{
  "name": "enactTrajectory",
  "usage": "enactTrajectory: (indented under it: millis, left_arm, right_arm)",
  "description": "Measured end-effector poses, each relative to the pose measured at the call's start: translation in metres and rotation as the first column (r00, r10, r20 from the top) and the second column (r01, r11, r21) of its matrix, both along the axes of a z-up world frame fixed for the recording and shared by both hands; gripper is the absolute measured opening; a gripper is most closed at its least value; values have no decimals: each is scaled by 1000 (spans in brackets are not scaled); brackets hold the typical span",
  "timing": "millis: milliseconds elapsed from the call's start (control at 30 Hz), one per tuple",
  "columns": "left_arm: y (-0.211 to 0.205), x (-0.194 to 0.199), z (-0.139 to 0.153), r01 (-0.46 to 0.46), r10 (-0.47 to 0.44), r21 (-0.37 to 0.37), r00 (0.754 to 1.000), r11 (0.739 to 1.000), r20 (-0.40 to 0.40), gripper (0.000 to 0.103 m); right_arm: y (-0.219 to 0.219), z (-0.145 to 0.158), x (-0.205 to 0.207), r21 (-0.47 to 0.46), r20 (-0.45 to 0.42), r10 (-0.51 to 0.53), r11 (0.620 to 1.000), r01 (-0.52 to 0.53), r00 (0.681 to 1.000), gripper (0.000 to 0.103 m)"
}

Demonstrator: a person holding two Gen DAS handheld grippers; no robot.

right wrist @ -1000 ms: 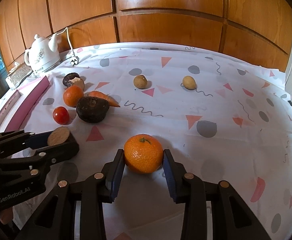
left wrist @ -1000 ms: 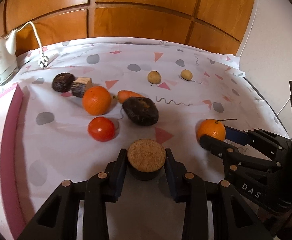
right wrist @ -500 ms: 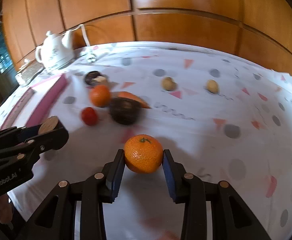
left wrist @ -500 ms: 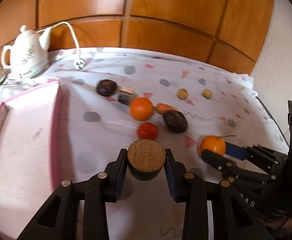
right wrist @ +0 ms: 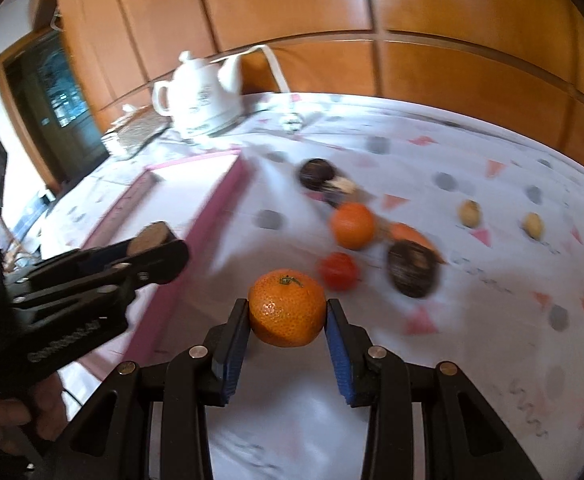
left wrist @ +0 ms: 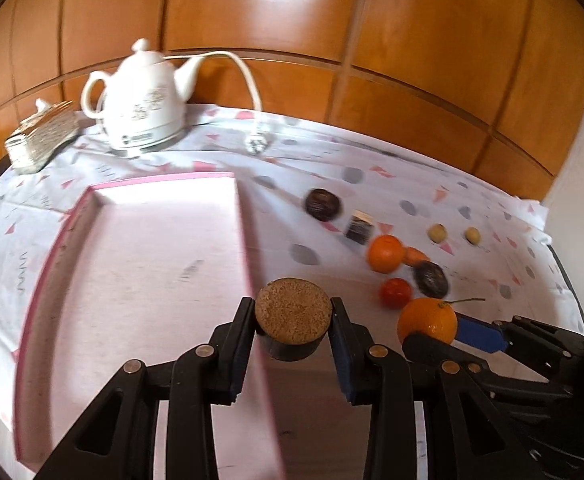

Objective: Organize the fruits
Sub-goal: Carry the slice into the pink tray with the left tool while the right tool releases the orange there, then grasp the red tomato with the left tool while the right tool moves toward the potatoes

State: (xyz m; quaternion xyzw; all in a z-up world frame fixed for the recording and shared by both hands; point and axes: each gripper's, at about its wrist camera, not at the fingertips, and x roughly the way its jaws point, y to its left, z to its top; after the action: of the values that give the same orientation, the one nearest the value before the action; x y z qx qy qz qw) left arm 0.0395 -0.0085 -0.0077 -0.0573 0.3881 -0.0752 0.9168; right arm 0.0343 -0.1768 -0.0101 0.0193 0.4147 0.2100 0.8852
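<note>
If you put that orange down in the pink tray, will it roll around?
Probably a little. The orange looks round, so it could roll on the tray's flat floor. The raised pink rim would likely stop it. Its bumpy skin seems grippy, since the right gripper holds it by just two sides.

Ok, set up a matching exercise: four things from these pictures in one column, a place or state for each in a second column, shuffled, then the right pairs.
Things:
1. tangerine
2. brown cut fruit
3. white teapot
4. tomato

Places or states:
A. lying loose on the patterned tablecloth
B. clamped in the left gripper
C. standing at the back, beyond the pink tray
D. clamped in the right gripper

Pairs: 1-D, 2-B, 3-C, 4-A
</note>
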Motion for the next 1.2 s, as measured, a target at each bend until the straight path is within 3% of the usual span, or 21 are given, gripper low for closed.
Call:
enactTrajectory:
  millis: [300, 633, 833, 933, 1067, 1200]
  left_arm:
    - [69, 9, -4, -163, 163, -1, 986, 987, -25, 37]
    - [118, 19, -6, -298, 298, 26, 954, 954, -18, 40]
    - [127, 14, -2, -341, 341, 23, 940, 940, -4, 50]
    - [125, 9, 1, -344, 344, 16, 939, 939, 1, 51]
    - [116, 4, 4, -329, 328, 4, 944, 944, 14, 60]
    - [101, -1, 6, -295, 295, 1, 955, 956, 22, 61]
  right_arm:
    - [65, 14, 13, 37, -12, 150, 988, -149, 989, 38]
    - [126, 10, 43, 45, -45, 210, 977, -208, 977, 41]
    - [136, 6, 47, 34, -42, 177, 984, -176, 983, 48]
    - [131, 6, 45, 19, -29, 148, 989, -147, 989, 48]
    - [118, 7, 39, 14, -7, 101, 995, -101, 995, 48]
    - [101, 9, 32, 9, 22, 39, 999, -39, 999, 48]
